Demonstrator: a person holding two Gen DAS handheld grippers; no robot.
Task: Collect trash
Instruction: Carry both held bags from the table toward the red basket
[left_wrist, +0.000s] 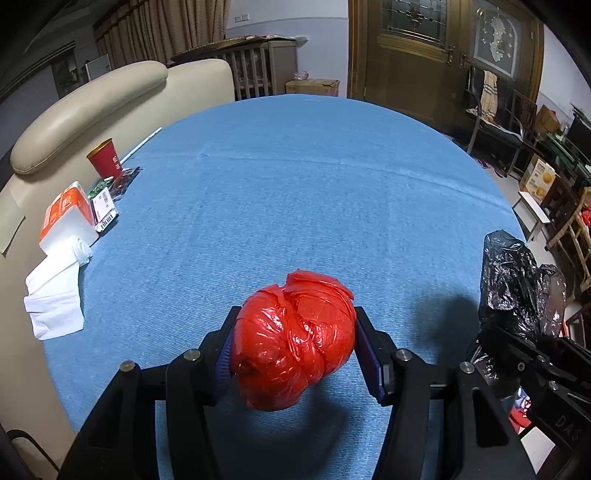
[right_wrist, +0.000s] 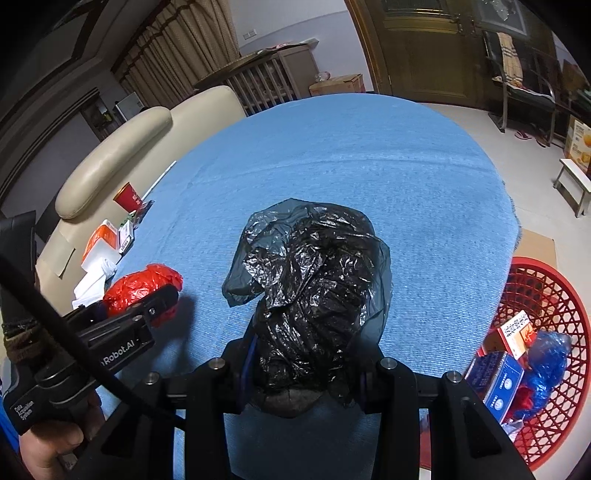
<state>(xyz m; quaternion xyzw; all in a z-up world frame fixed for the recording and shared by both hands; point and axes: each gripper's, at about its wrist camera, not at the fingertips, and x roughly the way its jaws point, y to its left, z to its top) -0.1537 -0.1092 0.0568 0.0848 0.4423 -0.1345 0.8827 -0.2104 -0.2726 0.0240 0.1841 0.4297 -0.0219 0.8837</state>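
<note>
The left hand-held gripper (left_wrist: 293, 347) was clamped on a red bag (left_wrist: 293, 341), a crumpled plastic ball pressed between both blue pads (left_wrist: 369, 354). It was held near the near edge of the tabletop (left_wrist: 295, 177), which was covered in blue cloth; whether the bag touched the cloth could not be told.

The right hand-held gripper (right_wrist: 303, 365) was clamped on a black bag (right_wrist: 314, 291), a wrinkled plastic bundle whose loose top rose above the fingers. It also sat over the near part of the tabletop (right_wrist: 369, 166), to the right of the red bag (right_wrist: 142, 282). From the left wrist view the black bag (left_wrist: 517, 280) showed at the right edge, with the two grippers near each other but apart.

Along the left edge of the tabletop lay a red cup (left_wrist: 105, 158), upright, a white straw (left_wrist: 142, 146) beyond it, some small packets (left_wrist: 107, 201), an orange-and-white box (left_wrist: 66, 214) and white tissue (left_wrist: 55, 295) hanging over the edge.

On the floor beyond the right edge stood a red basket (right_wrist: 546, 280), already holding a blue bag (right_wrist: 546, 358) and cartons (right_wrist: 502, 380).
</note>
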